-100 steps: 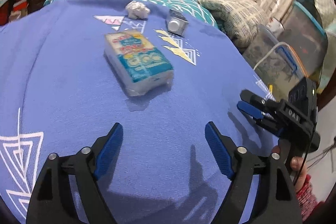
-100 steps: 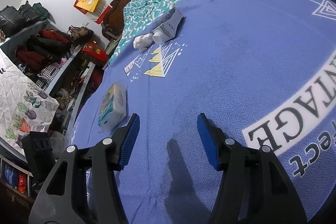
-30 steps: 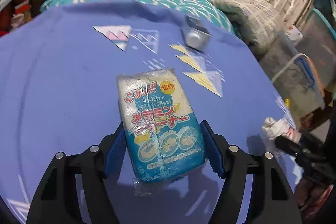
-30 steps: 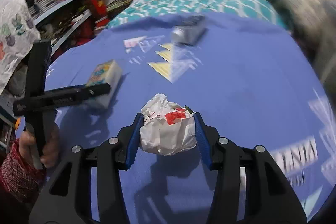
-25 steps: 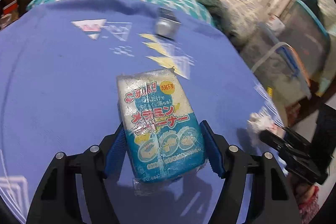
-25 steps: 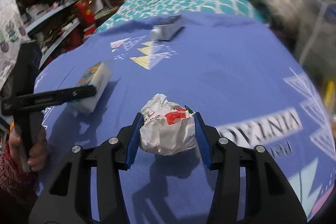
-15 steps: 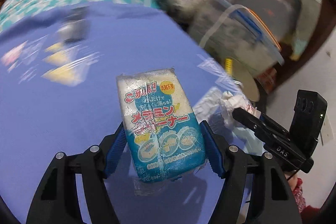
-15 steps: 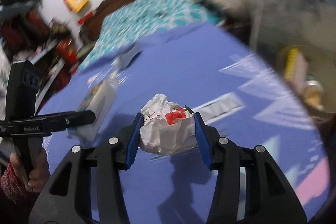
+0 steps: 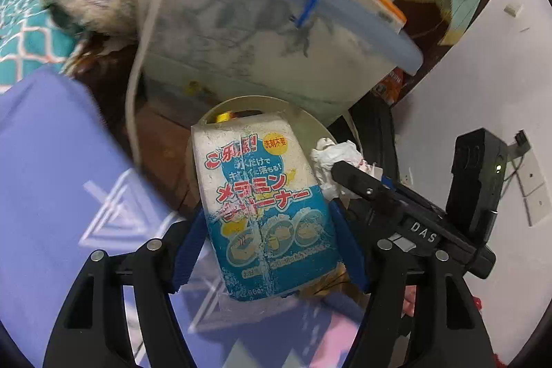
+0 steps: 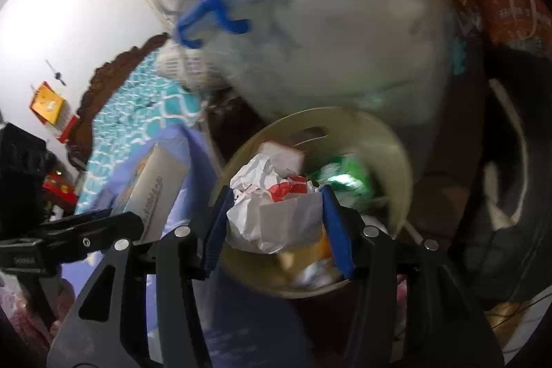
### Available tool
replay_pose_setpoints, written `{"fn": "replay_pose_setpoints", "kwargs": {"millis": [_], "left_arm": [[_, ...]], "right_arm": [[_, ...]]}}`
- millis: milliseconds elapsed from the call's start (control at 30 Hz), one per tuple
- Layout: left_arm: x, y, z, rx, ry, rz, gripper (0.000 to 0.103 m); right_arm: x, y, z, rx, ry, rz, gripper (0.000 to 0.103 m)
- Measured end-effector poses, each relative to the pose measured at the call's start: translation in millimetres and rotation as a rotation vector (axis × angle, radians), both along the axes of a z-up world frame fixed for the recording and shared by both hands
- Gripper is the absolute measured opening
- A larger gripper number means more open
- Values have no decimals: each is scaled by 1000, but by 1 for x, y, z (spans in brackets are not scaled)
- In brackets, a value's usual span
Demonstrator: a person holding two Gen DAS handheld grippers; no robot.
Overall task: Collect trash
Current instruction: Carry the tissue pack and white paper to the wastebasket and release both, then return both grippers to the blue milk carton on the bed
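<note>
My left gripper [image 9: 267, 235] is shut on a white and blue sponge packet [image 9: 262, 209] and holds it over the beige trash bin [image 9: 307, 123]. My right gripper [image 10: 276, 223] is shut on a crumpled white paper ball with red marks [image 10: 276, 212], held above the same bin [image 10: 396, 147]. The bin holds green and other wrappers [image 10: 345, 178]. The right gripper and its paper ball [image 9: 331, 161] show in the left wrist view. The left gripper's packet [image 10: 151, 185] shows in the right wrist view.
A clear storage box with a blue handle [image 9: 262, 23] stands just behind the bin. The blue cloth surface [image 9: 51, 178] lies to the left. A white wall [image 9: 483, 75] is to the right. A bed with a teal cover [image 10: 138, 112] is further back.
Both grippers swung off the blue cloth toward the right and now hang over the trash bin, each still holding its item.
</note>
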State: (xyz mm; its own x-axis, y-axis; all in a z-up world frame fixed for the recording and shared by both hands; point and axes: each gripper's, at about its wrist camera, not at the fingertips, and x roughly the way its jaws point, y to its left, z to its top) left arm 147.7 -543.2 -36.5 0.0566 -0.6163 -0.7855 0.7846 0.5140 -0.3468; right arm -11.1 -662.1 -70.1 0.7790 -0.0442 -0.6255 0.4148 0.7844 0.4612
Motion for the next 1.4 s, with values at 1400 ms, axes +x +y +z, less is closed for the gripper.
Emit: {"fn": "replay_pose_setpoints", "kwargs": {"millis": [1400], "left_arm": [[66,390,-13,131,-82,569,91]], "right_arm": [[74,234,-13,251,-16,473,53]]}}
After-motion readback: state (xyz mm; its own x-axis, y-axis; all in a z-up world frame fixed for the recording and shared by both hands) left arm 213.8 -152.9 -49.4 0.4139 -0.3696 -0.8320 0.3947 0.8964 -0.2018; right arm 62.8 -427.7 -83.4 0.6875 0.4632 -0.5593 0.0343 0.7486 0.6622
